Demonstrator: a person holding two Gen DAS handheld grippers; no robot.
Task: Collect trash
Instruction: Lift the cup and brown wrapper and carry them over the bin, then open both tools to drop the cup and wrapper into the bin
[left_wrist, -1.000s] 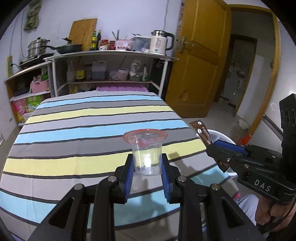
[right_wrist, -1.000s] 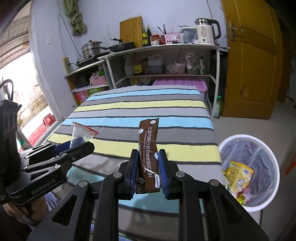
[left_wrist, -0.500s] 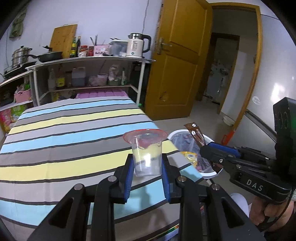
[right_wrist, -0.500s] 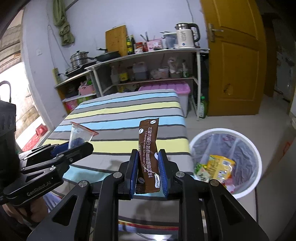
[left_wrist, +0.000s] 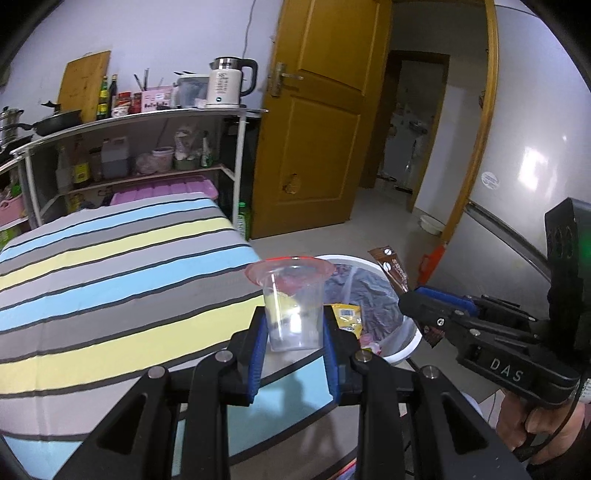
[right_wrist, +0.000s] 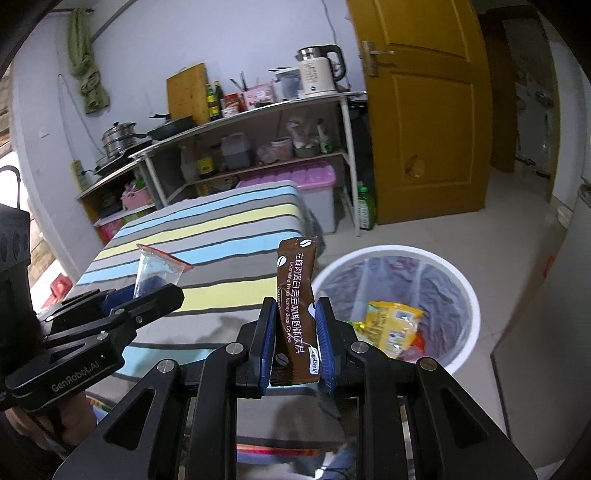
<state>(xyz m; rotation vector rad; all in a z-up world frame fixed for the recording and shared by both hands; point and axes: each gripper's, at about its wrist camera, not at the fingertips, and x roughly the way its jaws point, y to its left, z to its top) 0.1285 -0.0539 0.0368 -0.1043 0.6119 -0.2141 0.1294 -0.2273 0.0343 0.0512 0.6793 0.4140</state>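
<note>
Two grippers each pinch one piece of trash: the left gripper clamps an upright clear plastic cup with a red rim between its blue pads, and the right gripper squeezes a brown coffee sachet standing upright, both beside the white round bin past the striped surface

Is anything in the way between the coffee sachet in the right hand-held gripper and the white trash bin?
No. In the right wrist view, only bare floor separates the coffee sachet from the white trash bin.
</note>
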